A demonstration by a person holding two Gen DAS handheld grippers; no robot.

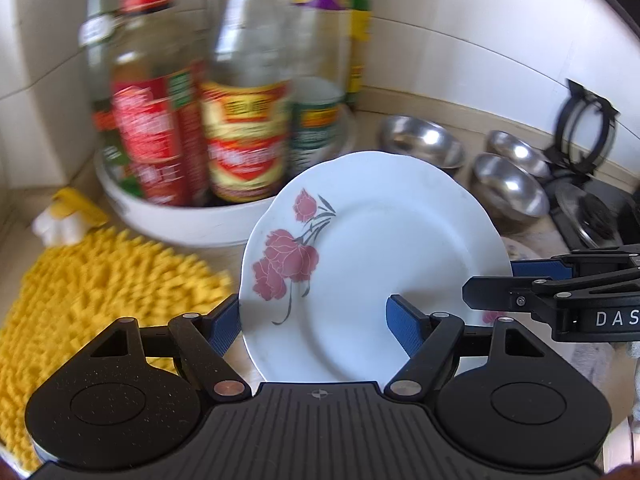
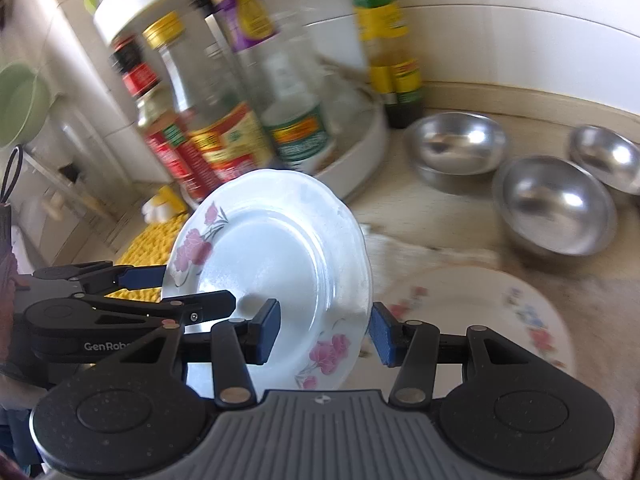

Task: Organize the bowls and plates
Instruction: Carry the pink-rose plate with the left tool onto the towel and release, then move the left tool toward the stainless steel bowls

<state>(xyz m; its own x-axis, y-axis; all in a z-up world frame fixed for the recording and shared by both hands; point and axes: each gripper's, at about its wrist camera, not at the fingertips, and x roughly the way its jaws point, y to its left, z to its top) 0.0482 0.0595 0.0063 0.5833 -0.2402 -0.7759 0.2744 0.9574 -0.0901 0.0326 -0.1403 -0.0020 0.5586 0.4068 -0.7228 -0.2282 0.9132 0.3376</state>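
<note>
- Left gripper (image 1: 316, 320) right up close, fingers straddling the near rim of the rose plate (image 1: 380, 240): one pad tucked behind the left edge, the other pressed on the white face. Looks like a pinch to me.
- And the right gripper (image 2: 324, 328) has the same plate! One pad on the face, one against the right rim, pinching too, as far as I can see. Which one carries the weight, I cannot tell.
- Plate is up off the table (image 2: 432, 216), tipped steeply, face toward both cameras, roses on the left side and down at the bottom.
- So here is the relation that matters: just beyond and to the right, lying flat, is a flowered plate (image 2: 480, 312). It sits on the right gripper's side, much nearer that one than the left.
- My guess is the rose plate gets stacked on it. That needs levelling out and a swing to the right.
- Room enough there, I'd judge. Farther back, three steel bowls (image 2: 556, 204) sit apart from each other, mouths up, not nested.
- On the left, a yellow mat (image 1: 100, 280), and behind it a round white tray (image 1: 192, 220) crowded with bottles (image 1: 244, 140), close behind the plate's top edge.
- That's the risk: tip it backward and the rim could knock glass. Stove (image 1: 592, 216) is far right, tiled wall behind everything.
</note>
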